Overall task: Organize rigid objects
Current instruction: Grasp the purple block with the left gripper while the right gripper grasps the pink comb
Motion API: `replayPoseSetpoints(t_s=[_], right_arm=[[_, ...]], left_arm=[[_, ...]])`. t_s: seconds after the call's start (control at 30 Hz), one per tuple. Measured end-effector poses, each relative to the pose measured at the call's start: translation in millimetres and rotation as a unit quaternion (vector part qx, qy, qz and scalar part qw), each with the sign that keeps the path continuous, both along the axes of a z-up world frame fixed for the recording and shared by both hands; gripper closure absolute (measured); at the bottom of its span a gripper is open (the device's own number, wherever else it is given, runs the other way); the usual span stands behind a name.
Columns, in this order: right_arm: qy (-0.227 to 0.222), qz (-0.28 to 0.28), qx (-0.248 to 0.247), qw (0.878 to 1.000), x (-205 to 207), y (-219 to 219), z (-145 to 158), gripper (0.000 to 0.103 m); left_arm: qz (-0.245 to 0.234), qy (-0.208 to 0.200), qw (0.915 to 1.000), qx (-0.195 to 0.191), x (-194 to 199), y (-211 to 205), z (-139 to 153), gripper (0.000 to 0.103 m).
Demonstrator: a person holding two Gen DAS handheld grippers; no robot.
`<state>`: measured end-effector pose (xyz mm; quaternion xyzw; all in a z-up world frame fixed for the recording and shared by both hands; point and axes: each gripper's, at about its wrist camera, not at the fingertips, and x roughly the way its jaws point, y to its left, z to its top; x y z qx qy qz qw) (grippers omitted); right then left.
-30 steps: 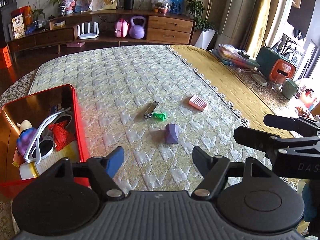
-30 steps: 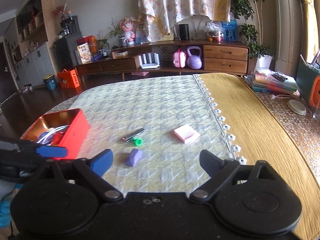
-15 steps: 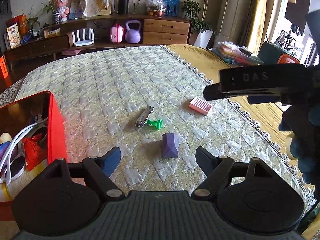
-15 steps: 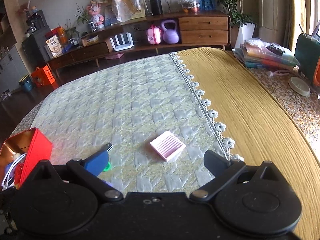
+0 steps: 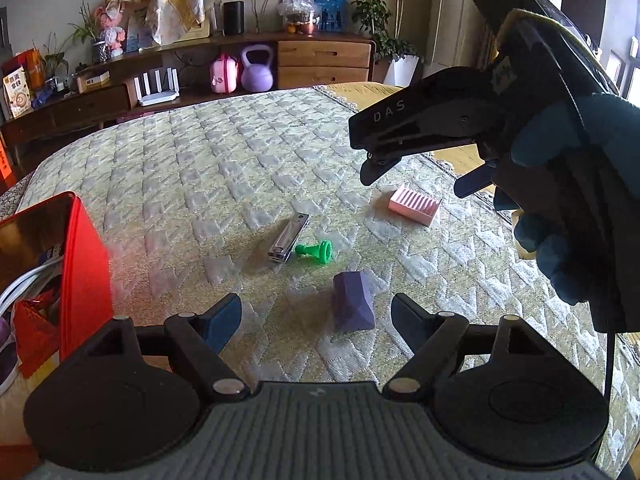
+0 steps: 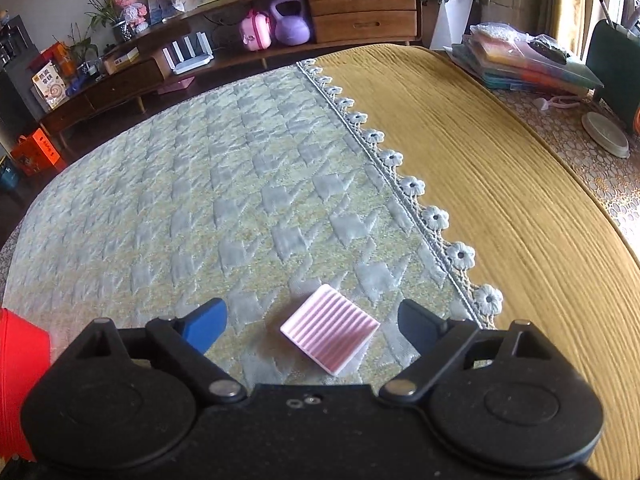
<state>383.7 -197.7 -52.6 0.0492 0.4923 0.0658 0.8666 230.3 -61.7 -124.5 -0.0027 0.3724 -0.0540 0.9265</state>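
The right hand-held gripper (image 6: 312, 320) hangs over the pink ridged block (image 6: 330, 334) on the quilted bench (image 6: 200, 200). Its jaws are wide but closing, not yet touching the block. The left hand-held gripper (image 5: 316, 316) is apart, empty, near the purple block (image 5: 353, 306). The flat pink block could slip or tip if the pads catch only its edge.

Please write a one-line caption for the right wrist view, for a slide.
Right gripper, jaws closing but not yet touching, above a pink ribbed block on the quilted cloth.
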Motion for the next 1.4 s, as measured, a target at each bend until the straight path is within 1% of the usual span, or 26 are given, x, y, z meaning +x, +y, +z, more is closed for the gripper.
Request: replayPoseSetpoints(t_s=[0.03,0.17,0.3,0.4,0.57,0.73,0.8,0.87,0.93,0.97,1.0,1.03,1.13,1.17,1.2,1.4], right_arm=[[0.001,-0.002,-0.006,1.0,1,3,-1,0.011],[0.005,-0.021,-0.009,1.0,7,6,-4,0.019],[0.008,-0.025,-0.041,0.999,12,12,-10,0.024],[0.007,-0.016,-0.062,0.998,11,18,-10,0.026],[0.001,-0.002,-0.081,0.997,5,18,-7,0.036],[-0.01,0.016,-0.086,0.996,-4,11,-3,0.047],[-0.013,0.021,-0.084,0.996,-9,7,-3,0.047],[-0.018,0.03,-0.083,0.996,-15,4,-3,0.047],[-0.023,0.036,-0.08,0.996,-20,1,-3,0.047],[-0.026,0.039,-0.077,0.996,-22,-1,-3,0.047],[-0.028,0.04,-0.072,0.996,-25,-3,-3,0.047],[-0.029,0.042,-0.068,0.996,-27,-5,-2,0.047],[-0.036,0.052,-0.06,0.996,-33,-9,-2,0.047],[-0.038,0.055,-0.059,0.996,-34,-10,-1,0.047],[-0.041,0.06,-0.053,0.996,-37,-11,-1,0.047],[-0.042,0.069,-0.039,0.996,-51,-16,1,0.047]], left_arm=[[-0.001,0.001,1.0,0.0,1,1,-2,0.021],[-0.004,0.002,1.0,-0.003,4,2,-6,0.021],[-0.005,0.003,1.0,-0.005,5,2,-8,0.021],[-0.007,0.001,1.0,-0.002,5,1,-9,0.021],[-0.01,0.003,0.9999,0.003,9,-2,-12,0.021],[-0.013,0.0,0.9998,0.012,13,-5,-14,0.022],[-0.015,-0.002,0.9998,0.015,15,-7,-14,0.022],[-0.018,-0.005,0.9997,0.019,16,-9,-14,0.026],[-0.021,-0.008,0.9995,0.022,16,-12,-13,0.038],[-0.023,-0.008,0.9994,0.023,16,-14,-13,0.041],[-0.025,-0.008,0.9994,0.023,17,-15,-12,0.048],[-0.027,-0.009,0.9993,0.024,17,-16,-12,0.051],[-0.032,-0.01,0.9991,0.027,15,-20,-12,0.074],[-0.032,-0.009,0.9991,0.027,15,-21,-11,0.077],[-0.031,-0.008,0.9991,0.027,14,-20,-11,0.083],[-0.021,0.003,0.9994,0.026,13,-18,-8,0.083]])
